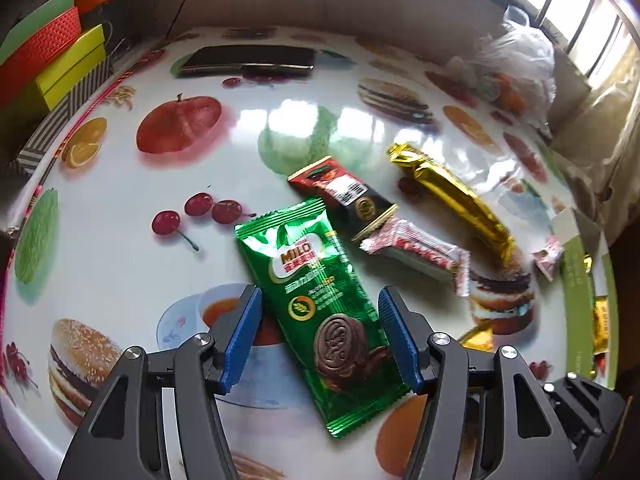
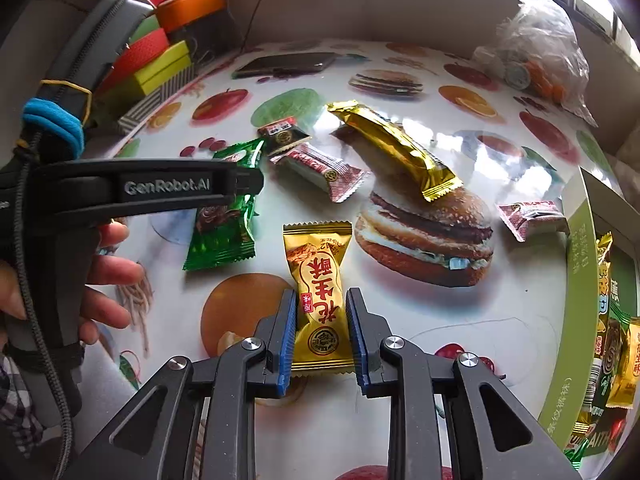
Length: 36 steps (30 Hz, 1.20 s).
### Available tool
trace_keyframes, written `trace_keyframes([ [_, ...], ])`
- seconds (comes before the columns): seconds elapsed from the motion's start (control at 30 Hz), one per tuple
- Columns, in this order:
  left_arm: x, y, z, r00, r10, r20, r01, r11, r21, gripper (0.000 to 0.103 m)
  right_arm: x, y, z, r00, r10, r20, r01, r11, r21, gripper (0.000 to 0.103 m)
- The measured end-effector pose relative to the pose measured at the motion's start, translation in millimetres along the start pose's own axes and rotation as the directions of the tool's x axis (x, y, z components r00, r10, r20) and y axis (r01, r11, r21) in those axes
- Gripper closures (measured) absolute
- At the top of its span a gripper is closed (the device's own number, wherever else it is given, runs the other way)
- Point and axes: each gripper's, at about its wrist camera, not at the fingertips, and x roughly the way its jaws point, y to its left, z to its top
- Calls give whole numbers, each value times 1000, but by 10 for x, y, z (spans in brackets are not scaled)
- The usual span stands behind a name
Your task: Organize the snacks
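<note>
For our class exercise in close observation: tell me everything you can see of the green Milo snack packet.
The green Milo packet is a glossy foil sachet with crimped, serrated ends, printed with a Milo logo, a wheat emblem and a chocolate biscuit. It looks sealed and lies flat and slantwise on the food-print tablecloth. The left hand-held gripper straddles it, blue pads standing apart from its edges. No other snack touches it.

Left gripper point(image 1: 320, 320) angled down, my jaws spread, pads clear. Right gripper point(image 2: 320, 320) angled down, jaws pinched narrow. Left hand point(image 2: 100, 280) wrapped on handle.
</note>
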Motion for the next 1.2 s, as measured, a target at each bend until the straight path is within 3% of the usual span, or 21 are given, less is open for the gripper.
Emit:
trace_keyframes([
  [0.37,20,-37,-30,999,51,17,-51,999,16,42,-20,-61,-27,1000,-7,16,7,999,36,79],
  [0.7,-26,-40,-65,998,44,34,-45,998,33,61,-128,-113,-56,995,-81,51,77,994,72,79],
  [1.2,-164,-60,-205,998,26,62,-30,997,66,65,-354,-93,-60,977,-178,120,170,982,79,79],
])
